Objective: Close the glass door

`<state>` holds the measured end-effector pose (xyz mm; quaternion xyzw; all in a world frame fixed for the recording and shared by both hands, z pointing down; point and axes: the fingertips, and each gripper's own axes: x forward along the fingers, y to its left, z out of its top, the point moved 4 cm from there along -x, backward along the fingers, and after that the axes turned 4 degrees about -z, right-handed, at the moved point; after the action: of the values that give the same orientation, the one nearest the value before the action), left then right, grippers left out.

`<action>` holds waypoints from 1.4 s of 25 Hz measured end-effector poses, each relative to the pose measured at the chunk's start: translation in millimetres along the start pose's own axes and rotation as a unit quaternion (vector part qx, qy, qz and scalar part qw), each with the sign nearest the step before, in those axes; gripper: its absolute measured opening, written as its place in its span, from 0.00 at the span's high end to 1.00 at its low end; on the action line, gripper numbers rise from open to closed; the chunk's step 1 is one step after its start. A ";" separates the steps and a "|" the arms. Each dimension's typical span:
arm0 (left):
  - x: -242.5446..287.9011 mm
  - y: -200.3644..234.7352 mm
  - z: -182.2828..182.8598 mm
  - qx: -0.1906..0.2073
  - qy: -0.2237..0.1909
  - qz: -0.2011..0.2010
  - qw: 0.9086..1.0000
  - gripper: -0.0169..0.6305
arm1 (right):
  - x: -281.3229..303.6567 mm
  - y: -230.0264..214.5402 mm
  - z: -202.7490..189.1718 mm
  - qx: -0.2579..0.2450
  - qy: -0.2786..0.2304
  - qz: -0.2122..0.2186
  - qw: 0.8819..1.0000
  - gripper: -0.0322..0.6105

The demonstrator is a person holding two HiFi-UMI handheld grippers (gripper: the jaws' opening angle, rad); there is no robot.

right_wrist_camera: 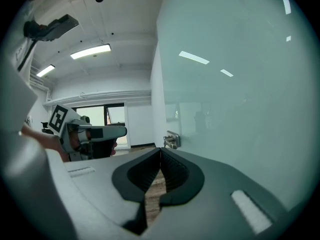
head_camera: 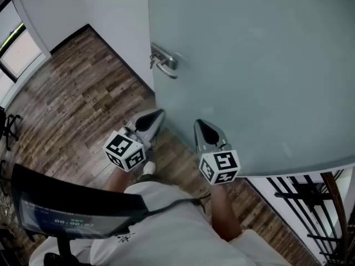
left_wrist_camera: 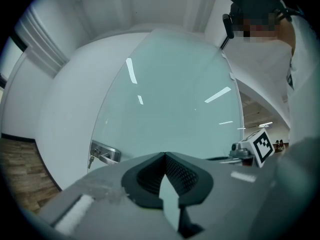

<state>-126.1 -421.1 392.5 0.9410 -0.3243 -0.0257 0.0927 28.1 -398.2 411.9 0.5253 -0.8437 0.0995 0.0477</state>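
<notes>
The glass door (head_camera: 255,65) stands right in front of you, its handle (head_camera: 165,62) edge at the left and out from the white wall (head_camera: 111,21), so it looks not yet shut. Your left gripper (head_camera: 158,115) and right gripper (head_camera: 199,125) each have their jaws pressed together on nothing, tips low by the pane; whether they touch it is unclear. Push with the 2 closed tips level and steady, near the handle edge, so the door swings without twisting.

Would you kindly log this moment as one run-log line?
task: close frosted glass door | left gripper: shut, empty, near door | right gripper: shut, empty, near door | silver lever handle: untouched
</notes>
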 end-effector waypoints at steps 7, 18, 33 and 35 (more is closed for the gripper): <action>9.3 65.8 15.9 -0.003 -0.005 -0.019 1.000 0.96 | 62.8 9.7 19.4 -0.010 0.001 -0.017 1.000 0.94; 16.8 137.7 15.8 -0.024 0.014 -0.066 0.997 0.96 | 134.6 9.7 9.4 -0.031 0.046 -0.065 0.996 0.94; 25.9 166.2 8.1 -0.045 0.018 -0.064 0.997 0.96 | 181.7 -2.1 2.9 -0.057 0.063 -0.060 0.995 0.93; 25.7 161.4 9.9 -0.043 0.018 -0.058 0.997 0.96 | 187.9 -5.3 5.3 -0.066 0.063 -0.048 0.995 0.91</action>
<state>-204.7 -563.1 414.0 0.9537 -0.2662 -0.0278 0.1371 -50.3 -566.5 442.1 0.5540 -0.8173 0.0742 0.1399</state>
